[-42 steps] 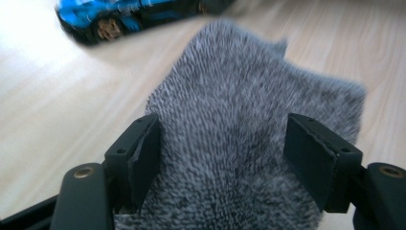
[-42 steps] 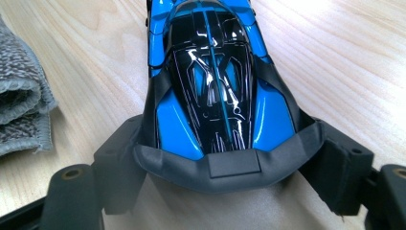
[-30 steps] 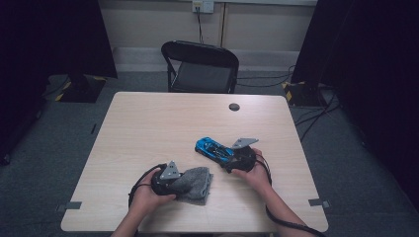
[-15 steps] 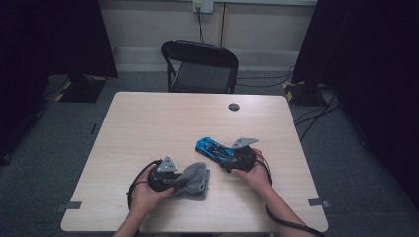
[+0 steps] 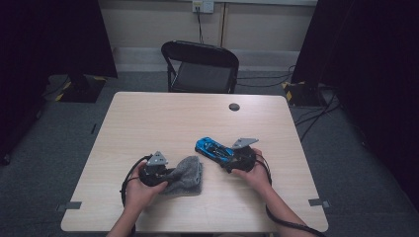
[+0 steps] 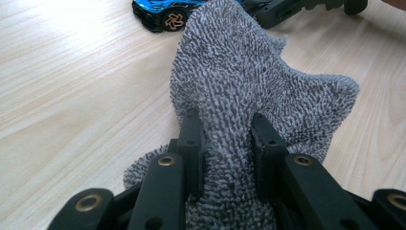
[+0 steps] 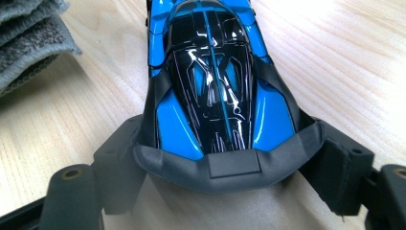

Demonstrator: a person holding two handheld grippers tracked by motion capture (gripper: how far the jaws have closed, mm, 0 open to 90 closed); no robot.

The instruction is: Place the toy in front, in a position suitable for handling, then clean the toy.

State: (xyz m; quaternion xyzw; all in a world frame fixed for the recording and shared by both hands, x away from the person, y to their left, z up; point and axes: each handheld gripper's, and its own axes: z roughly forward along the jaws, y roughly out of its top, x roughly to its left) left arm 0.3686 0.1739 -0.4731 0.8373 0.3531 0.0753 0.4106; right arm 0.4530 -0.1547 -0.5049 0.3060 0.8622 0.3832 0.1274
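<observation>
Left gripper (image 6: 225,139) clenched on fold of grey shaggy microfibre cloth (image 6: 258,81); cloth bunched between jaws, rest lay spread on light wooden table (image 5: 163,123). Right gripper (image 7: 225,158) clamped rear of glossy blue and black toy sports car (image 7: 215,81), jaws pressed against both flanks. Car (image 5: 213,148) stood on table just right of cloth (image 5: 187,174), apart from it. Black folding chair (image 5: 200,66) stood beyond table's far edge.

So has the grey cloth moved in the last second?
Yes, slightly. The cloth has slid away from the table's near left corner, toward the toy car, pinched in the left gripper.
</observation>
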